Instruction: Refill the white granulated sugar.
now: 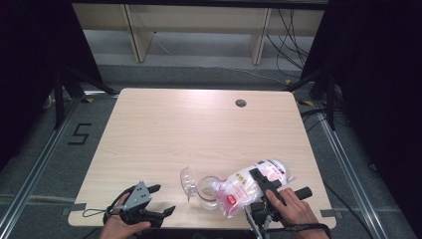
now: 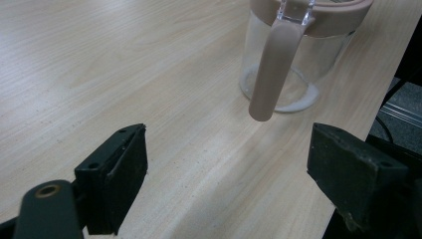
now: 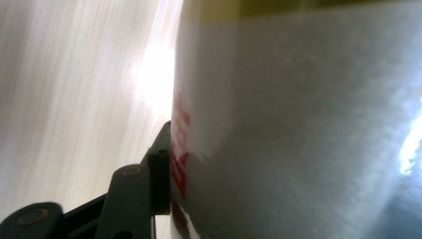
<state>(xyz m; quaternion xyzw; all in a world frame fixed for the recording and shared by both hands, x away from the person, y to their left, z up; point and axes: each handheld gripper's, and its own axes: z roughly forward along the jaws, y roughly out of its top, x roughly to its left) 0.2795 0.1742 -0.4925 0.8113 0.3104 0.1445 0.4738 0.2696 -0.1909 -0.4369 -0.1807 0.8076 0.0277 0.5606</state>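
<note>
At the near edge of the worktop [image 1: 149, 129] the left gripper [image 1: 158, 201] rests low with its jaws spread wide and holding nothing; in the left gripper view they frame bare wood, with the glass jar [image 2: 286, 64] and its pinkish handle [image 2: 271, 74] standing just ahead. To the right, also near the front edge, the right gripper [image 1: 263, 185] has its jaws clamped across a clear plastic bag [image 1: 251, 185] with red and white print, tipped on its side so that its mouth points into the open top of the jar; the right gripper view shows one jaw pressed flat against the bag's printed skin. The jar's clear lid [image 1: 187, 180] is swung open on the far left side of the jar. The step in hand looks like pouring the bag's contents into the jar, and a thin white layer already lies on the jar's bottom. To do it well, the bag's mouth should stay inside the rim while the tail end rises slowly, so the flow does not surge over the edge. The free left gripper could steady the jar by its handle, since a light jar may slide or tip under the bag's push.
</note>
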